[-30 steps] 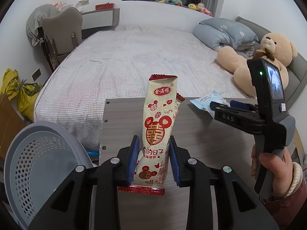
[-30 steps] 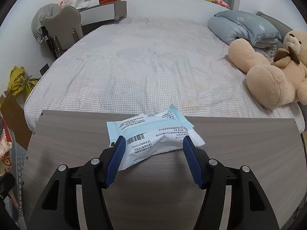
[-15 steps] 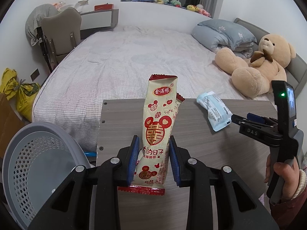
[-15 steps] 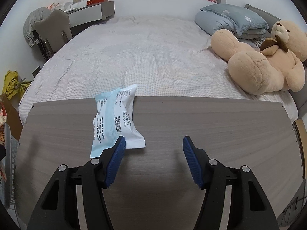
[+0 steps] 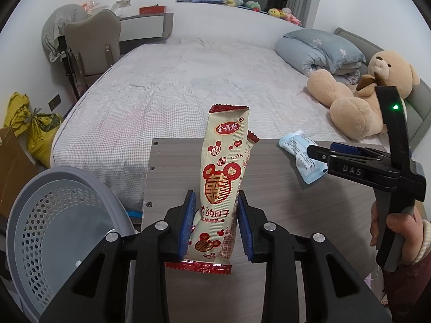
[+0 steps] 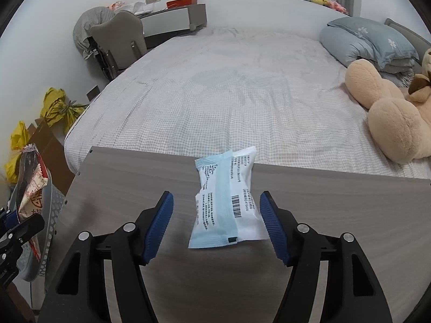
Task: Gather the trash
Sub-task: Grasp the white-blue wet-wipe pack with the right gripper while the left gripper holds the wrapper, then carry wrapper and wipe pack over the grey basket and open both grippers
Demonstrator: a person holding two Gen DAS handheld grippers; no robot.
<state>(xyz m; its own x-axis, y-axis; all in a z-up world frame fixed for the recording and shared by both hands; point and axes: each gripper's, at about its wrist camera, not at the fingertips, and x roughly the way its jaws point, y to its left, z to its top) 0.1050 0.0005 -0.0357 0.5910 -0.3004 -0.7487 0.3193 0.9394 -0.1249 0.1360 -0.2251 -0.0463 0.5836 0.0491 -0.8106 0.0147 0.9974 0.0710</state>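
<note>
The left gripper [image 5: 215, 224] is clamped on a cream-and-red snack wrapper [image 5: 222, 177], both blue pads pressing the lower part of the wrapper, which stands upright above the jaws. The right gripper [image 6: 216, 224] has its jaws opening, and they stand wide; a blue-and-white packet [image 6: 229, 202] lies between them on the wooden table [image 6: 336, 202], close to the right-hand pad, with a clear gap on the left side. Whether that pad actually touches the packet cannot be told. The packet lies lengthwise, its far end at the table edge that meets the bed [image 6: 242, 80]. A grey perforated basket [image 5: 54, 228] sits off the table's left side, just below and beside the left gripper — judged to be the collection point for both items. Risks from this position: the packet is off-centre in the right jaws, so closing now is likely to push it sideways or pinch only one edge, and a thin, slick film may slip out of such a grip. A forward nudge could send it over the edge onto the bed. The tall wrapper is held low down; tilting it toward the basket may let the upper part fold and catch the rim.
</note>
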